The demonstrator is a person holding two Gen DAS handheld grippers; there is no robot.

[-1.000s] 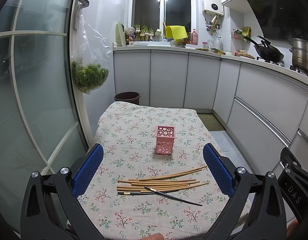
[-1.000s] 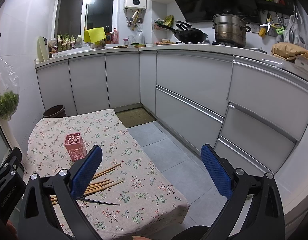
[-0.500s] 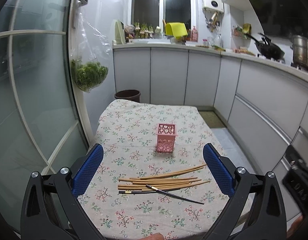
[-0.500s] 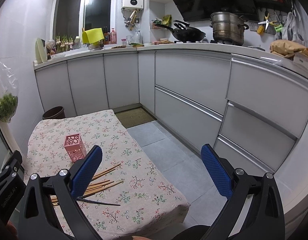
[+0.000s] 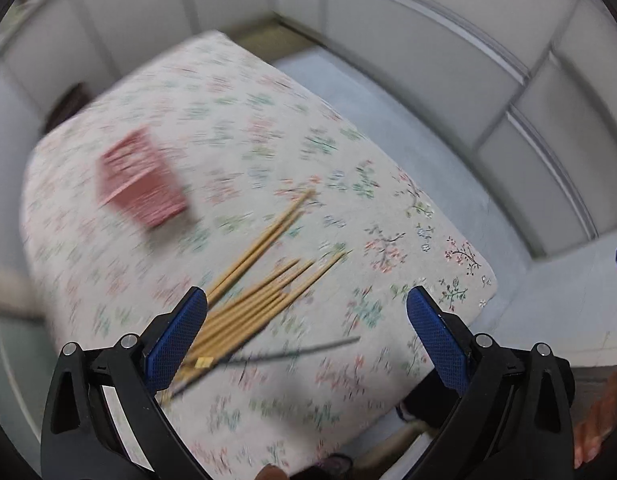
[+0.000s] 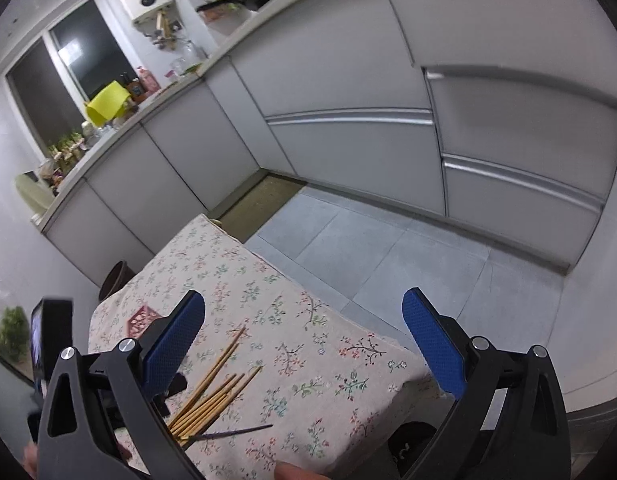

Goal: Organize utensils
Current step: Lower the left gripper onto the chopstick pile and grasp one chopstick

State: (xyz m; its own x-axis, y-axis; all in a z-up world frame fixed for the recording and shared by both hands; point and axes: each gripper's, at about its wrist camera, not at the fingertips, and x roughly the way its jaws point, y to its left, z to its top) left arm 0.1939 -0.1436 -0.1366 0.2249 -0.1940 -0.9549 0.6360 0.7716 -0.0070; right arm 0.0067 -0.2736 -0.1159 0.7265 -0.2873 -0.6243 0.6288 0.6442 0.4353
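Floral-clothed table (image 6: 328, 376) with chopsticks (image 5: 264, 280), pink holder (image 5: 142, 184).

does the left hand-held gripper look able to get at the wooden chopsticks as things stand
Probably yes: the left hand-held gripper is open just above the wooden chopsticks, which lie loose on the tablecloth with nothing covering them.

L wrist cam: looks steeply down over table (image 5: 388, 208), close above near edge, tilted; frame motion-blurred. Own blue fingertips (image 5: 176, 340) frame lower view, spread wide. Sees chopsticks (image 5: 264, 284) near front, pink holder (image 5: 142, 184) toward far left corner, cabinets (image 5: 448, 60) beyond right edge.

R wrist cam: sits off table's near right corner, faces fwd and slightly down, rolled, takes in floor (image 6: 388, 248), cabinet run, window (image 6: 60, 72).

Shared: table, chopsticks (image 6: 216, 388), holder (image 6: 142, 320), cabinets. L gripper (image 6: 48, 344) shows at R view's left edge.
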